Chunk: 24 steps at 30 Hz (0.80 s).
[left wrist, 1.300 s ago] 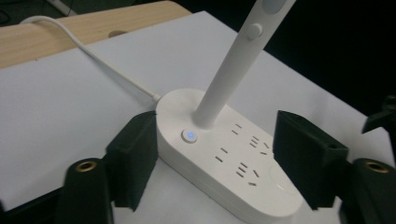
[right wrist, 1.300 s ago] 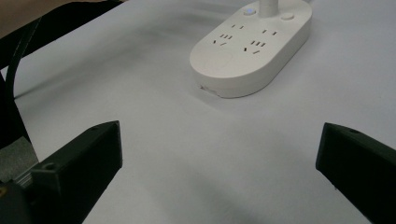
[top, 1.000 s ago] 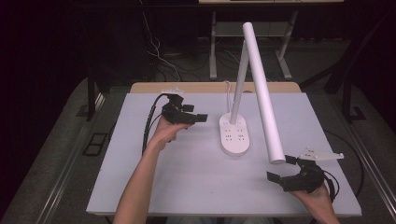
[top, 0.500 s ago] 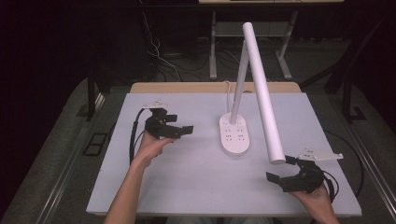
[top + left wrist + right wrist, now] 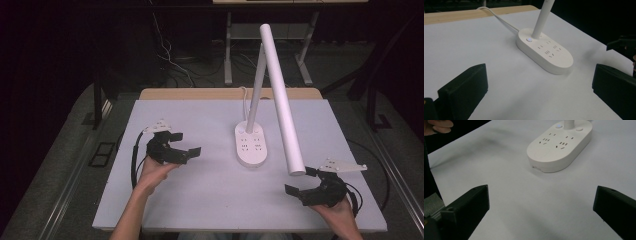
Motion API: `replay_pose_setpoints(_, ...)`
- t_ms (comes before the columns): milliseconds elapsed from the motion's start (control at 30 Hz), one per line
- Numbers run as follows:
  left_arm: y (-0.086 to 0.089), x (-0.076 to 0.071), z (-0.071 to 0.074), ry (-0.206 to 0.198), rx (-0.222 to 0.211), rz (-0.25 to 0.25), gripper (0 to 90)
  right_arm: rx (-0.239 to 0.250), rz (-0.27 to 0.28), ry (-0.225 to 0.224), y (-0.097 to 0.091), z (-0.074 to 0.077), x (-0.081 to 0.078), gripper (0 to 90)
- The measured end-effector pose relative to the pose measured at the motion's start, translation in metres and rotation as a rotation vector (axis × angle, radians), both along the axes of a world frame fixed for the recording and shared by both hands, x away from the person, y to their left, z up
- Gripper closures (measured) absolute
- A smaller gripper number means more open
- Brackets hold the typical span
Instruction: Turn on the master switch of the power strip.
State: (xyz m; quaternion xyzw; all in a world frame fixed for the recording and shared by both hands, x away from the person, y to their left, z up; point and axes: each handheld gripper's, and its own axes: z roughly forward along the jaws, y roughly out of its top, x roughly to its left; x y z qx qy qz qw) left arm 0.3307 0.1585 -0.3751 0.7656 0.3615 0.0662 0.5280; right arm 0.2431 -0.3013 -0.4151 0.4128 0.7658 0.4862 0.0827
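Dim room, dark surround; table (image 5: 200,200) evenly lit w/ soft shadows; gripper views slightly blurry, no glare.

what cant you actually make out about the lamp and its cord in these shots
- Where the lamp's cord ends: it runs off the table's far edge in the high view and left tool view.
- Lamp head underside: faces away from the high camera.
- Socket markings on the base: too small in the high view.

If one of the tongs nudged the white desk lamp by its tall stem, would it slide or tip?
The desk lamp would probably tip before it slides: its long tube head leans well beyond the small oval base. The smooth plastic base may skid on the table. Its cord could tug it back.
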Motion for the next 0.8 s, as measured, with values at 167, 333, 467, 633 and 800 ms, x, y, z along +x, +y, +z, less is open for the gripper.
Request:
replay_pose_setpoints(167, 0.005, -0.016, -0.009, 0.005, 0.014, -0.003, 0.0, -0.007, 0.004, -0.003, 0.0, 0.0, 0.0, 0.0)
replay_pose_setpoints(333, 0.01, -0.032, -0.017, 0.014, 0.005, 0.005, 0.0, -0.008, 0.005, 0.0, 0.001, 0.0, 0.0, 0.0)
replay_pose_setpoints(467, 0.015, -0.044, -0.026, 0.025, 0.017, 0.006, 0.0, -0.002, 0.002, 0.003, 0.001, 0.0, -0.001, 0.0)
replay_pose_setpoints(633, 0.016, -0.058, -0.037, 0.018, 0.002, 0.011, 0.0, -0.011, 0.009, 0.007, 0.001, -0.001, -0.001, 0.0)
replay_pose_setpoints(800, 0.016, -0.06, -0.043, 0.017, -0.001, 0.013, 0.0, -0.015, 0.012, 0.011, 0.001, -0.002, -0.001, 0.0)
